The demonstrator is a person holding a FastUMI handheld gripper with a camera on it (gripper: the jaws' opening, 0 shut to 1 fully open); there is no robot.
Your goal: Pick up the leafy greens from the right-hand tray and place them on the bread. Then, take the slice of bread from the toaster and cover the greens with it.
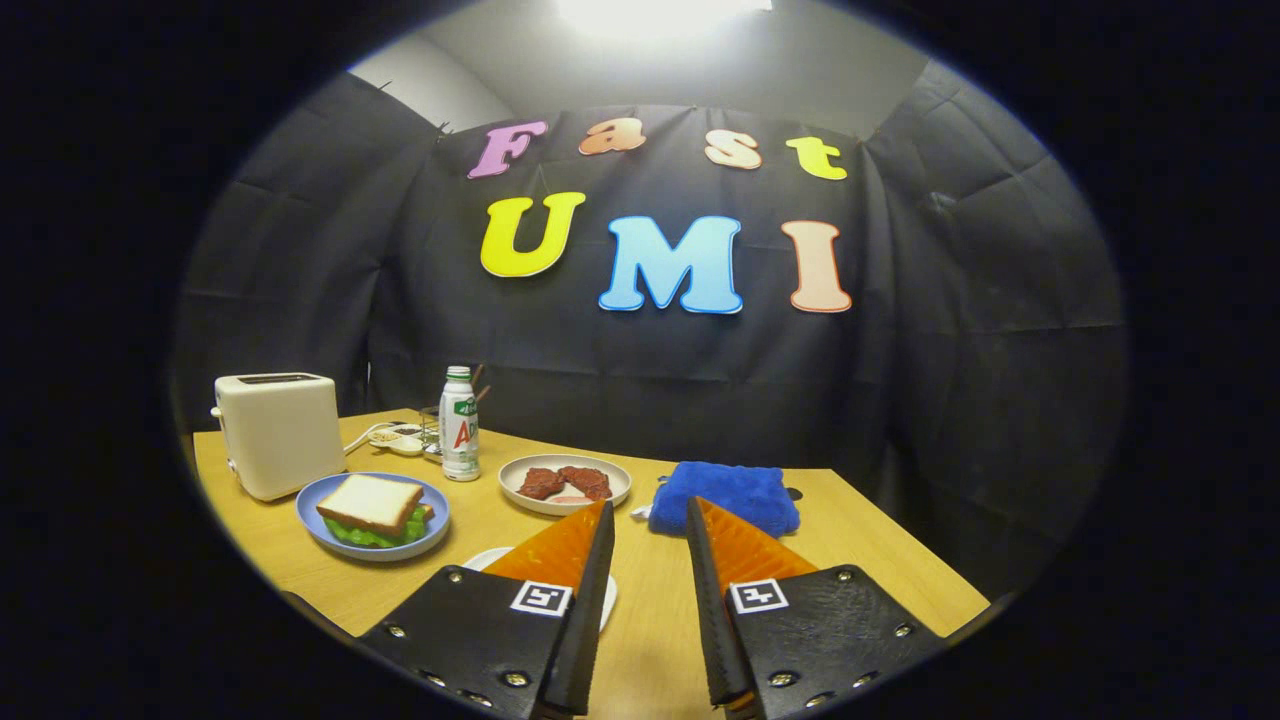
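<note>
On a blue plate (436, 528) left of my fingers lies a slice of bread (371, 501) on top of leafy greens (362, 535), whose green edge sticks out beneath it. Behind that plate stands a cream toaster (279, 432); I see no bread rising from its slot. My gripper (650, 515) is open above the wooden table (880, 560), well to the right of the blue plate, with nothing between its fingers. A white tray (492, 557) lies partly hidden under the left finger (575, 560).
A white plate (563, 484) with reddish meat pieces sits just ahead of the fingers. A blue cloth (727, 495) lies ahead and to the right. A white bottle (459, 424) stands behind the plates, next to a white power strip (398, 438).
</note>
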